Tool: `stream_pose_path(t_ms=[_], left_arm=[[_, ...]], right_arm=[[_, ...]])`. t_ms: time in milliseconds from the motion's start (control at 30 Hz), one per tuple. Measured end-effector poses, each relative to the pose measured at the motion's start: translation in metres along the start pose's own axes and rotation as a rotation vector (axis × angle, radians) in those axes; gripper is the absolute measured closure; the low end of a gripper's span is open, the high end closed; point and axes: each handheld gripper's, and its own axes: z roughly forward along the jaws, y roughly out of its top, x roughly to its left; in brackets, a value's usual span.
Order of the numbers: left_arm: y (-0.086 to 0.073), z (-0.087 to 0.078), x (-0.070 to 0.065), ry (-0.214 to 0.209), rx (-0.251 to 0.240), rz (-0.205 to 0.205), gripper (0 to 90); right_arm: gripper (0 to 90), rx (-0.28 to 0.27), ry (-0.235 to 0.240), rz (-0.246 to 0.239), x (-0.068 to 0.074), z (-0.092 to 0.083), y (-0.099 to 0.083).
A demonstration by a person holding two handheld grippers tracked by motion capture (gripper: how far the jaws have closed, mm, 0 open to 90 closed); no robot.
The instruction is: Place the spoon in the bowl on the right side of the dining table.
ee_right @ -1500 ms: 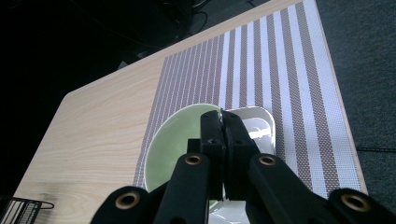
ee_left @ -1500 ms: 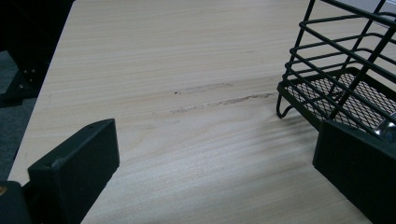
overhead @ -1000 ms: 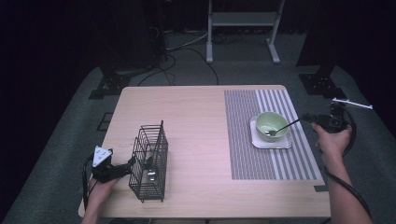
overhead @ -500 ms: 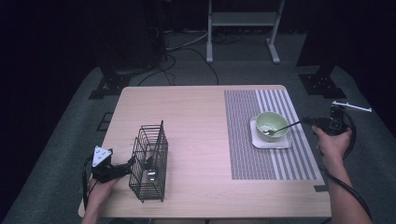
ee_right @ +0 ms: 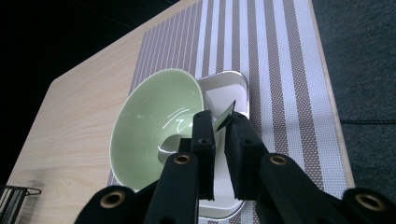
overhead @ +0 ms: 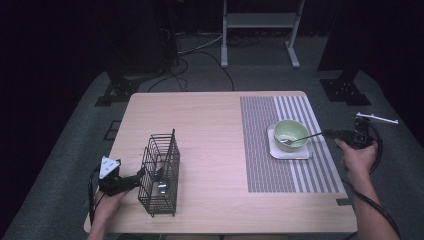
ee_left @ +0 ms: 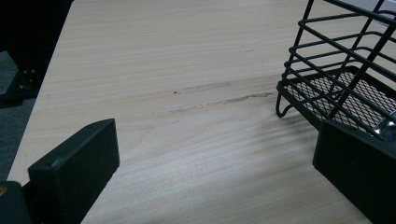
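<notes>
Almost nothing has shifted since a sec ago: both hands sit where they were, and the right gripper (overhead: 334, 134) has just been easing its fingers (ee_right: 204, 135) apart, w/ the spoon (overhead: 300, 138) handle between them. Seen from the right gripper view, the handle tip (ee_right: 225, 115) pokes up through the narrow gap; can't tell whether the pads press on it or are a hair off it.

Spoon's business end lies inside the green bowl (overhead: 285, 129), handle running out over the rim toward 3 o'clock, to the right gripper at the desk edge. Bowl sits on a small white square dish (overhead: 292, 154), and that dish rests on the striped mat (overhead: 260, 145) covering the right part of the desk (overhead: 200, 120).

Left gripper (overhead: 141, 175) is at abt 8 o'clock on the desk, held low by the person's left hand (overhead: 107, 200), fingers spread wide and gripping nothing. From the left gripper view, bare wood lies between the two black fingers (ee_left: 74, 163); the one on the right side is up against the black wire basket (overhead: 161, 172), touching or just beside it, can't say which. Basket stands upright near the front left of the desk, well apart from the bowl, w/ something shiny (ee_left: 386, 127) glinting at its mesh floor.
</notes>
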Motion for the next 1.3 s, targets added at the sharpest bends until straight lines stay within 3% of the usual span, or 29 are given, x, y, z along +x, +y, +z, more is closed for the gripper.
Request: stream_pose_path(t_ms=[567,1300], left_arm=[[0.000,0.000,0.000,-0.002,-0.001,0.001,0.0],[0.000,0.000,-0.001,-0.001,-0.003,0.003,0.0]], right_arm=[[64.9,0.047,0.035,-0.012,-0.003,0.001,-0.013],[59.5,0.089,0.070,-0.043,0.003,0.009,-0.036]])
